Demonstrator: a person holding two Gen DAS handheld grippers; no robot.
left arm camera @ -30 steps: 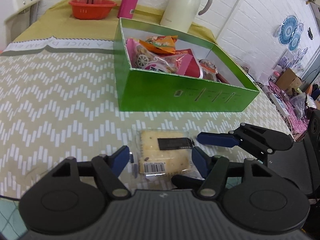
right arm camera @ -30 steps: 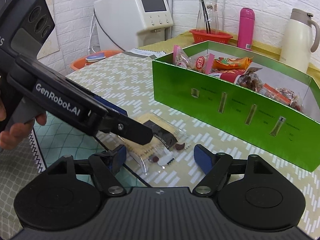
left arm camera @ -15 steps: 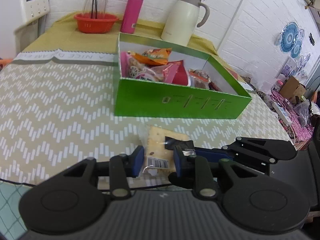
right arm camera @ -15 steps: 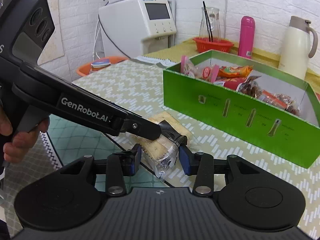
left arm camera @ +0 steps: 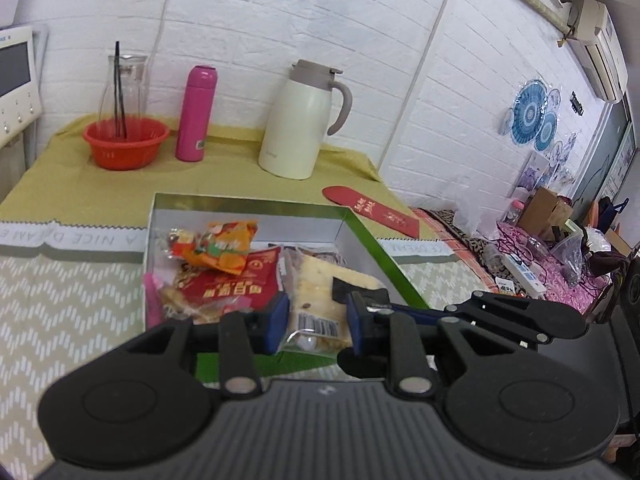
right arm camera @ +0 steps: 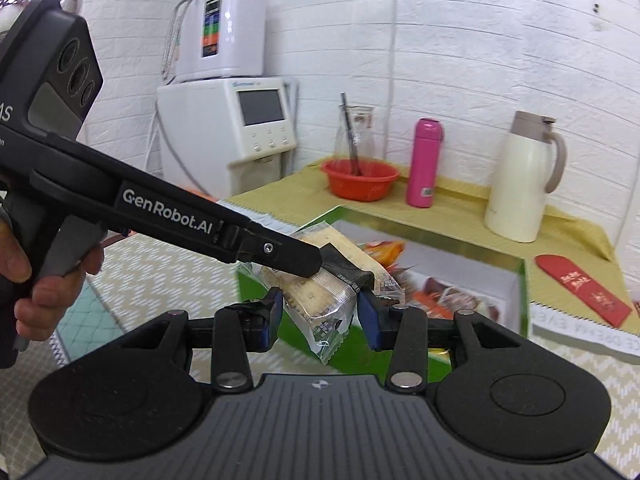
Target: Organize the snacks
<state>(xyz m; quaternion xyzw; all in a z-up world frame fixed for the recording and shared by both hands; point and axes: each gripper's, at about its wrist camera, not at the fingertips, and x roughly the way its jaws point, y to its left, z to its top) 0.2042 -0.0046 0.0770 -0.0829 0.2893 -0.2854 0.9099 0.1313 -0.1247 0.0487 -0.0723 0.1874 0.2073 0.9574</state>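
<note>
The worktop (left arm camera: 60, 300), covered with a beige cloth with white zigzag pattern, carries a green rectangular cardboard box (left arm camera: 376, 248) with a white inside. In this box lie several snack bags, among them a red foil packet (left arm camera: 236, 280) and an orange packet (left arm camera: 224, 246). Behind the box, on a yellow cloth, stand a cream thermos jug (left arm camera: 300, 120), a pink slim bottle (left arm camera: 196, 114) and an orange plastic basket (left arm camera: 126, 142) with a clear glass carafe (left arm camera: 124, 80) in it. A red envelope (left arm camera: 372, 210) lies to the right of the box.

The clear-wrapped pack of square crackers (left arm camera: 316, 300) is in the air over the near part of the box, not touching the worktop. Both grippers hold it together. The left gripper (left arm camera: 316, 320) has its blue jaws pinching the pack at the barcode end. The right gripper (right arm camera: 320, 312) has its jaws pinching the other end of the same pack, and the left gripper crosses over it from the left side.
</note>
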